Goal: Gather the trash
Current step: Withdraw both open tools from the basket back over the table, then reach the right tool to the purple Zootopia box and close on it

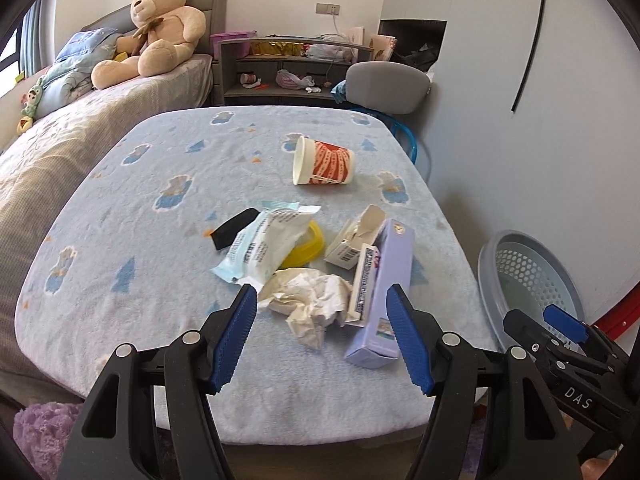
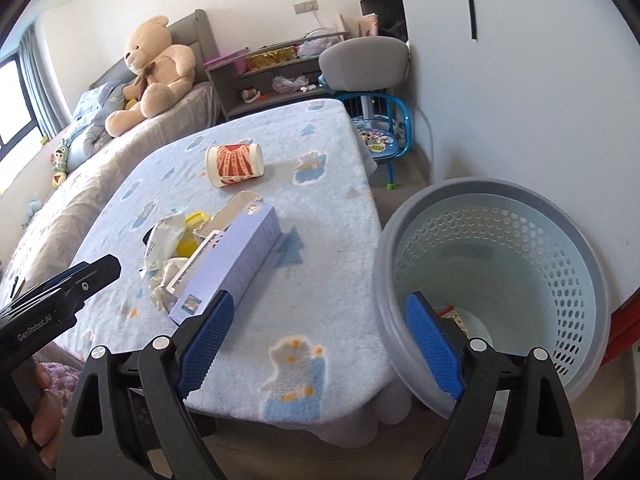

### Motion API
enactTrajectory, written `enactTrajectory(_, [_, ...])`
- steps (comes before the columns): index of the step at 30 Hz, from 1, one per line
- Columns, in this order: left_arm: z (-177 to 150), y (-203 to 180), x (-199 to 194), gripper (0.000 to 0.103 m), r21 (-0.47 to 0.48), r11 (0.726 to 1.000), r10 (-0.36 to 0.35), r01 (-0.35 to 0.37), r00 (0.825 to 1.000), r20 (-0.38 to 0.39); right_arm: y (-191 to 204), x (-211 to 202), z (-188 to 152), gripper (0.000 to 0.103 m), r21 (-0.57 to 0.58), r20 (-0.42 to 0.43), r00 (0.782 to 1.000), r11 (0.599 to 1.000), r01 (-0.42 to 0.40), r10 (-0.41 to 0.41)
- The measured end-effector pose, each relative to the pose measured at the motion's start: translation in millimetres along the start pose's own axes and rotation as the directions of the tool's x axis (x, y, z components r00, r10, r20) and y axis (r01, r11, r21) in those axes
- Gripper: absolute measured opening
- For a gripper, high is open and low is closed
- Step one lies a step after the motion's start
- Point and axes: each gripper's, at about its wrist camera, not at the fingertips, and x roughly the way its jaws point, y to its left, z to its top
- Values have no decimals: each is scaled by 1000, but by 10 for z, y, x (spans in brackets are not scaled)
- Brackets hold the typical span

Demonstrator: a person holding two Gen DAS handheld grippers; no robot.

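Note:
Trash lies on the blue-blanketed table [image 1: 120,208]: a crumpled tissue [image 1: 308,300], a lilac toothpaste box [image 1: 384,292], a wet-wipe wrapper [image 1: 260,248], a yellow lid [image 1: 310,244], a small torn white box [image 1: 356,240], a black piece [image 1: 234,232] and a tipped red paper cup [image 1: 324,162]. My left gripper [image 1: 324,336] is open and empty, just short of the tissue and box. My right gripper [image 2: 320,344] is open and empty, at the table's near right edge beside the grey bin [image 2: 560,216]. The box [image 2: 236,264] and cup [image 2: 236,164] also show in the right wrist view.
The perforated bin [image 1: 532,280] stands on the floor right of the table, with something in its bottom. A bed with a teddy bear [image 1: 160,28] is at the left. A grey chair [image 1: 384,84], a shelf unit [image 1: 280,68] and a blue child's chair [image 2: 384,136] stand behind.

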Motion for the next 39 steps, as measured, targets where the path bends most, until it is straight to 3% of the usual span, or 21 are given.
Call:
enactTrajectory(9, [-99, 410, -3, 65, -45, 998, 48, -48, 999, -11, 441, 148, -79, 86, -52, -25, 999, 998, -47, 46])
enactTrajectory(21, [-196, 782, 80, 64, -86, 991, 99, -100, 995, -18, 736, 411, -123, 87, -73, -76, 994, 994, -84, 78])
enactTrajectory(39, [-267, 899, 323, 64, -105, 991, 81, -87, 995, -65, 889, 867, -271, 87, -105, -151, 988, 994, -7, -9])
